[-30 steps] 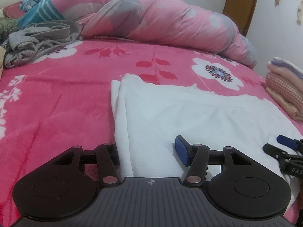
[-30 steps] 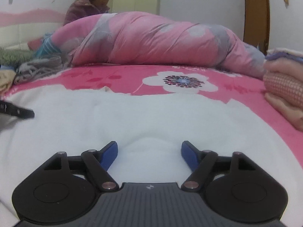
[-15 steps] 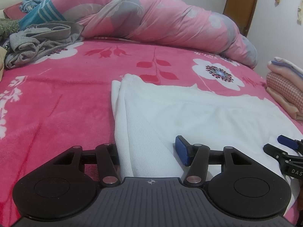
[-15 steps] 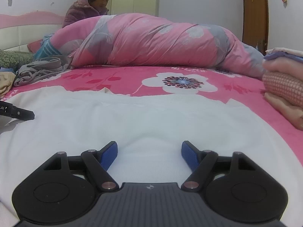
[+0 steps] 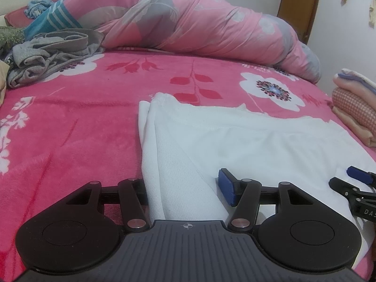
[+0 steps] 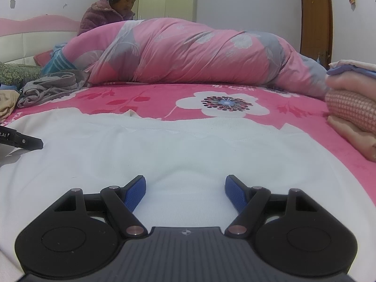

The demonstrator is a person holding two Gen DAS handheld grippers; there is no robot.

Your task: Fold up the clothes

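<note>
Left wrist view: the left tongs (image 5: 185, 188) straddle the near left edge of the white garment (image 5: 246, 141). A raised fold of cloth stands between the jaws. The right blue pad (image 5: 226, 189) stands clear of it; the left pad is hidden behind the fold, so contact there cannot be told. Against the frames a second ago, nothing has shifted. The garment lies flat on the pink bed (image 5: 70, 117), running from 6 o'clock toward 3 o'clock. The right tongs' tips show at 4 o'clock.

Right wrist view: the right tongs (image 6: 185, 193) are released, jaws wide, over the garment (image 6: 188, 145) with cloth bulging between them, ungripped. No change here either.

Judgement: both hands are paused at the near hem; the next fold has not begun.
</note>
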